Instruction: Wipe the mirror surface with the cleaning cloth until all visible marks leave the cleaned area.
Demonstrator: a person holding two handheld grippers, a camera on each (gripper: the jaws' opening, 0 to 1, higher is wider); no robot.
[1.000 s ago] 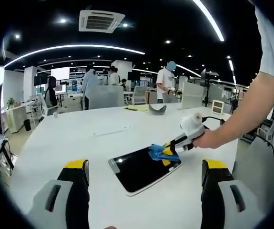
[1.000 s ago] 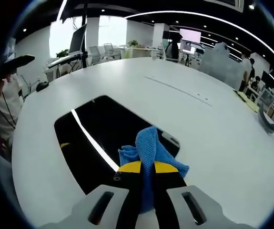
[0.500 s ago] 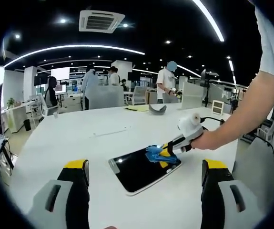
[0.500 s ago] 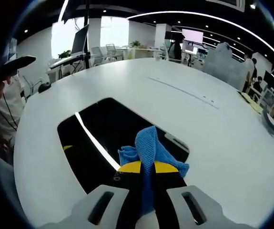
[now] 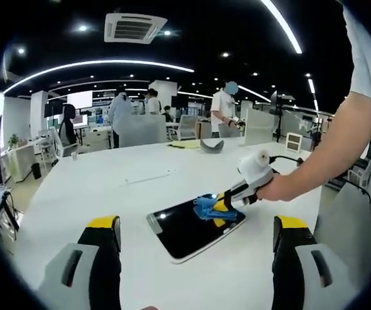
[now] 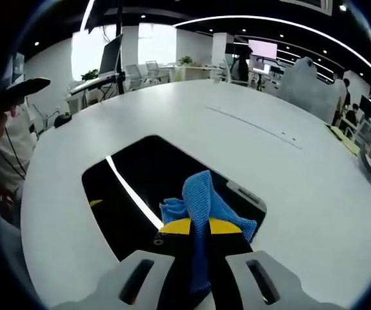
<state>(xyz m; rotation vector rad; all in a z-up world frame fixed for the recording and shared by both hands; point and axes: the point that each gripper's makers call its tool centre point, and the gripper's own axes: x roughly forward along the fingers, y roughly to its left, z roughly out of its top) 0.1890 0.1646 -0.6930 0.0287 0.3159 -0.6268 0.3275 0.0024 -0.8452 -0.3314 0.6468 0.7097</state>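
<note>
A dark rectangular mirror (image 5: 191, 227) with a pale rim lies flat on the white table (image 5: 108, 194). In the right gripper view the mirror (image 6: 140, 194) reflects a bright ceiling strip. My right gripper (image 6: 200, 227) is shut on a blue cleaning cloth (image 6: 201, 203), which rests on the mirror's near right part. In the left gripper view that right gripper (image 5: 227, 200), held by a person's hand, presses the blue cloth (image 5: 206, 206) on the mirror's far right corner. My left gripper (image 5: 197, 231) hangs open in front of the mirror, apart from it.
A grey curved object (image 5: 212, 146) and a yellow sheet (image 5: 185, 146) lie at the table's far end. Several people (image 5: 227, 110) stand beyond it among desks and chairs. A cable (image 5: 288, 159) trails by the right hand. A person's body (image 6: 4, 148) is at the table's left edge.
The right gripper has slid the blue cloth a little further along the mirror, toward its middle. The left gripper has stayed where it was.
</note>
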